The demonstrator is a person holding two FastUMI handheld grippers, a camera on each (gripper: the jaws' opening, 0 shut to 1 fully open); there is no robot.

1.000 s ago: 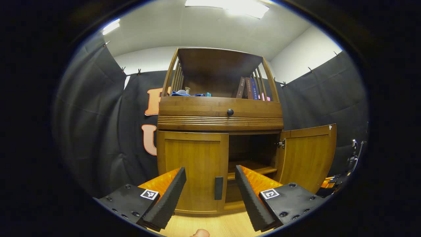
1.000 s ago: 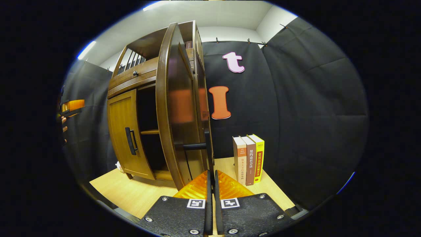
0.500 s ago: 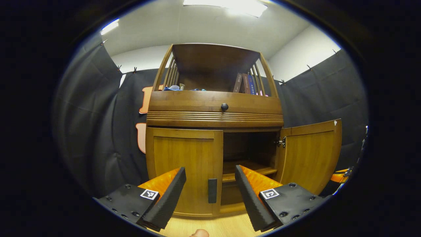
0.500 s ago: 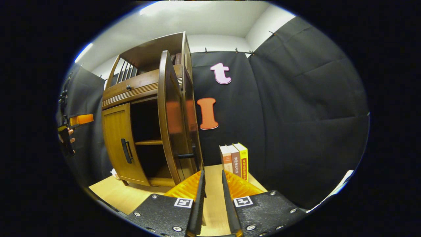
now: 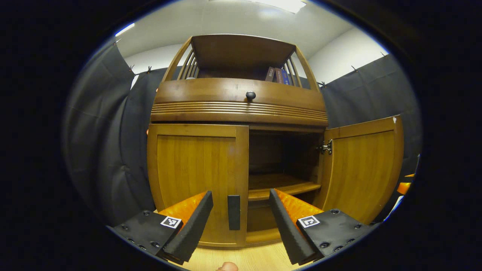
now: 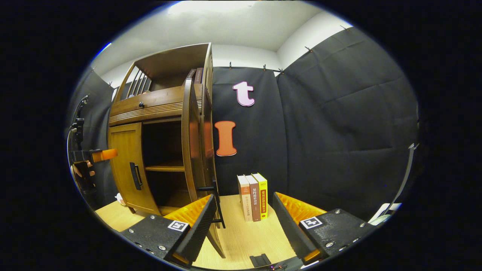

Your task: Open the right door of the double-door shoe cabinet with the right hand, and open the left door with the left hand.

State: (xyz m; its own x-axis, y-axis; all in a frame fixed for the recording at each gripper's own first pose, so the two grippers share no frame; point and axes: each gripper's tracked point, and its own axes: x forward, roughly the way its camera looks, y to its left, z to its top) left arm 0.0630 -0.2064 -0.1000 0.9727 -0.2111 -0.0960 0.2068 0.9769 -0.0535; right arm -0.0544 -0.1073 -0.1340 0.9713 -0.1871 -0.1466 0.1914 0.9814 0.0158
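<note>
The wooden shoe cabinet (image 5: pixel 237 98) stands right in front of me in the left gripper view. Its left door (image 5: pixel 192 169) is closed, with a black handle (image 5: pixel 233 212) at its inner edge. My left gripper (image 5: pixel 240 195) is open just short of that handle, one finger on each side of it and neither touching. The right door (image 5: pixel 361 165) is swung wide open. In the right gripper view I see this door (image 6: pixel 192 150) edge-on, its handle (image 6: pixel 214 195) beside my open right gripper (image 6: pixel 244 197), which holds nothing. The left gripper (image 6: pixel 98 155) and a hand (image 6: pixel 84 171) show farther off.
Three books (image 6: pixel 253 195) stand upright on the wooden tabletop (image 6: pixel 241 237) right of the cabinet, near the black cloth wall. An inner shelf (image 5: pixel 282 186) shows through the open half. A drawer with a round knob (image 5: pixel 250 95) and an upper shelf with books (image 5: pixel 276 74) sit above the doors.
My right gripper has let go of the right door's handle, opened and drawn back. My left gripper has moved closer to the left door's handle, still open.
</note>
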